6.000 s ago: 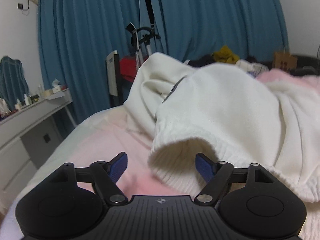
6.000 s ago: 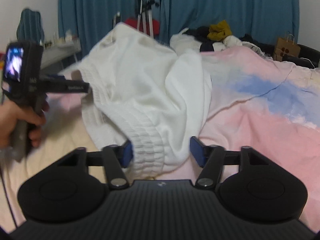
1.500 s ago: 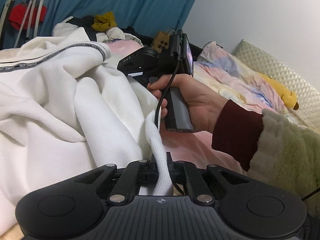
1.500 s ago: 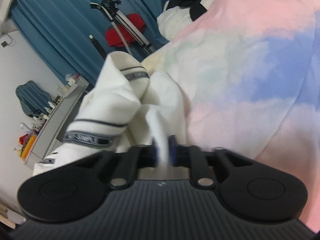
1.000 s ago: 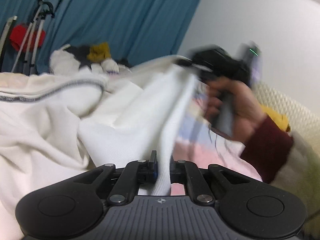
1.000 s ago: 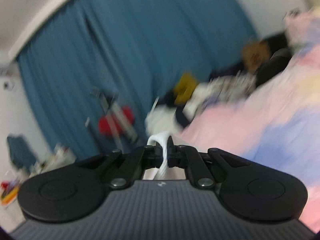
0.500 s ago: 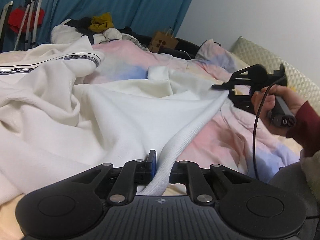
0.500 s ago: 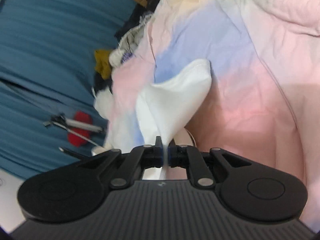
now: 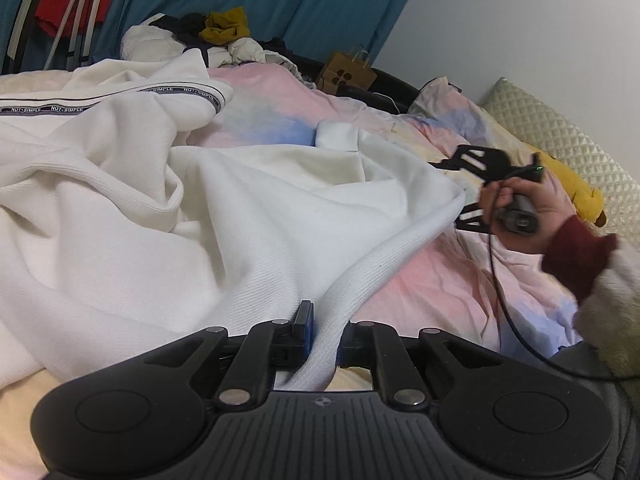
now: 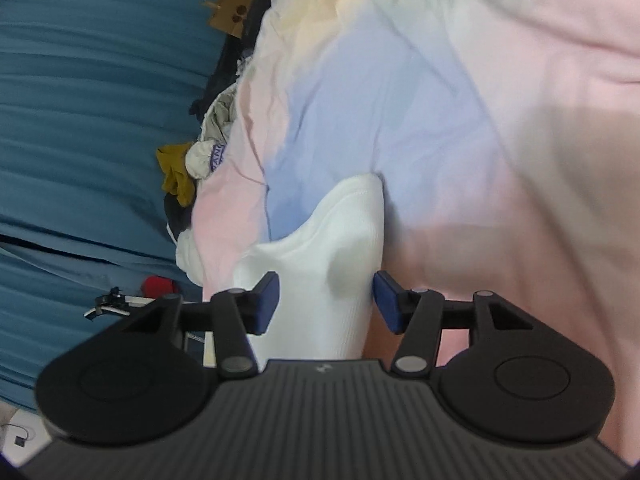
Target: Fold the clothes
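A white sweatshirt (image 9: 240, 220) with a black lettered stripe lies rumpled on the pastel pink and blue bedspread (image 9: 420, 280). My left gripper (image 9: 324, 328) is shut on its ribbed hem (image 9: 380, 252), which runs off to the right. At the hem's far end a person's hand (image 9: 520, 208) holds the right gripper. In the right wrist view, my right gripper (image 10: 326, 302) is rolled sideways and its jaws are opening. A white corner of the sweatshirt (image 10: 336, 248) lies loose between the blue pads (image 10: 266, 300). One cuff (image 9: 338, 136) rests further up the bed.
A heap of clothes (image 9: 224, 28) and a brown paper bag (image 9: 348, 76) sit at the bed's far end before blue curtains (image 9: 280, 0). A quilted pillow (image 9: 560, 140) and a yellow soft toy (image 9: 580, 196) lie at the right. A stand with something red (image 9: 68, 4) is far left.
The right gripper swung the garment's corner out to the right, came down to the bedspread, and its jaws have parted off the cloth. The left gripper keeps its hold on the hem.
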The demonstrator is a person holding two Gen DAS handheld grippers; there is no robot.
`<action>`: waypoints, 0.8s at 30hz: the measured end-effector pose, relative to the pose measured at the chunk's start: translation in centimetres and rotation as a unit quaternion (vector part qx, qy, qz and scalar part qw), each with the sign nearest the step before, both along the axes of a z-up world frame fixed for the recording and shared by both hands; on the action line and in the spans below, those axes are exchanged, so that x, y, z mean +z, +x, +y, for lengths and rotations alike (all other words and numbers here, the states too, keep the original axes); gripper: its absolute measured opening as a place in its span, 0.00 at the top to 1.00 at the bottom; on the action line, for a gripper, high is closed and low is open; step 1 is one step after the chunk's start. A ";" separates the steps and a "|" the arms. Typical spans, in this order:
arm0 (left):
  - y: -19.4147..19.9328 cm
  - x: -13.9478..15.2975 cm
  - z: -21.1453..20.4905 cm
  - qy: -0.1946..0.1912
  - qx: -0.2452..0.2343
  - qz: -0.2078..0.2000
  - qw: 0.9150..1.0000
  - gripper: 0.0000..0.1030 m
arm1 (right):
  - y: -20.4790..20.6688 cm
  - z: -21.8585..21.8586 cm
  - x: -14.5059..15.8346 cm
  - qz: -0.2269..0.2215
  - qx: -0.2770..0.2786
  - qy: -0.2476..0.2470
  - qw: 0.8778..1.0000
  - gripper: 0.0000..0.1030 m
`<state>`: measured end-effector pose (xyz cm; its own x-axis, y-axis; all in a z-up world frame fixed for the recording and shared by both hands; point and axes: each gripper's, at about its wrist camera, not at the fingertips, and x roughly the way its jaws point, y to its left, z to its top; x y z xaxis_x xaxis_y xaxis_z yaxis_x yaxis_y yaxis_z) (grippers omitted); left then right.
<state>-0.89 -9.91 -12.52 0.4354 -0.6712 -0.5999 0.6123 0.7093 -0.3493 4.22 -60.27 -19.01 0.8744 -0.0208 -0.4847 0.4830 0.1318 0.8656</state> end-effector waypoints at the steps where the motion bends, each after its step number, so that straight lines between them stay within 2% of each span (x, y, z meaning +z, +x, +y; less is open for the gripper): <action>1: 0.1 0.0 0.0 -0.001 0.000 0.002 1.000 0.90 | 0.8 -0.3 -0.5 0.001 0.001 -0.003 1.000 0.48; 2: 0.1 -0.1 -0.1 -0.003 0.001 0.003 1.000 0.90 | 1.5 -0.5 -0.8 0.008 0.004 -0.012 1.000 0.50; 3: 0.2 -0.1 -0.1 -0.003 0.001 0.004 1.000 0.90 | 2.3 -0.7 -1.1 0.014 0.006 -0.021 1.000 0.61; 4: 0.2 -0.1 -0.2 -0.004 0.001 0.004 1.000 0.90 | 3.0 -0.8 -1.2 0.023 0.010 -0.035 0.999 0.80; 6: 0.3 -0.2 -0.4 -0.006 0.000 0.002 1.000 0.90 | 4.2 -0.4 -0.6 0.040 0.022 -0.079 0.996 0.91; 9: 0.5 -0.3 -0.6 -0.015 -0.003 -0.003 1.000 0.90 | 4.5 0.4 2.0 0.011 0.010 -0.168 0.986 0.93; 12: 0.6 -0.2 -0.8 -0.032 -0.011 -0.009 0.999 0.89 | 2.4 1.3 6.0 -0.064 -0.056 -0.264 0.961 0.93; 13: 0.7 -0.2 -1.0 -0.038 -0.019 -0.010 0.999 0.89 | 1.7 1.5 6.6 -0.066 -0.077 -0.290 0.952 0.93; 15: 0.6 -0.1 -1.6 -0.040 -0.035 -0.018 0.998 0.88 | 0.8 1.3 6.7 -0.033 -0.110 -0.319 0.941 0.93; 16: 0.5 -0.2 -2.0 -0.034 -0.038 -0.023 0.998 0.88 | 0.5 1.0 6.4 -0.012 -0.122 -0.321 0.939 0.93; 17: 0.5 -0.3 -2.1 -0.030 -0.041 -0.023 0.998 0.88 | 0.4 0.3 5.2 0.019 -0.124 -0.301 0.945 0.93; 19: 0.5 -0.8 -2.5 -0.020 -0.044 -0.017 0.999 0.88 | 0.7 -1.0 2.3 0.101 -0.106 -0.260 0.954 0.93; 21: 0.5 -1.4 -2.8 -0.004 -0.044 -0.015 0.999 0.88 | 1.1 -2.1 -0.8 0.174 -0.080 -0.220 0.956 0.93; 22: 0.5 -1.4 -2.9 -0.002 -0.044 -0.016 0.999 0.87 | 1.1 -2.3 -2.0 0.182 -0.073 -0.205 0.959 0.93; 24: 0.5 -1.6 -2.9 0.002 -0.044 -0.016 0.999 0.87 | 0.9 -2.3 -2.0 0.175 -0.074 -0.205 0.960 0.91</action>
<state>-0.35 -12.85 -14.07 0.3935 -0.7058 -0.5891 0.6838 0.6530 -0.3257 5.09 -62.54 -21.06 0.6317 -0.3841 -0.6733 0.7749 0.3351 0.5359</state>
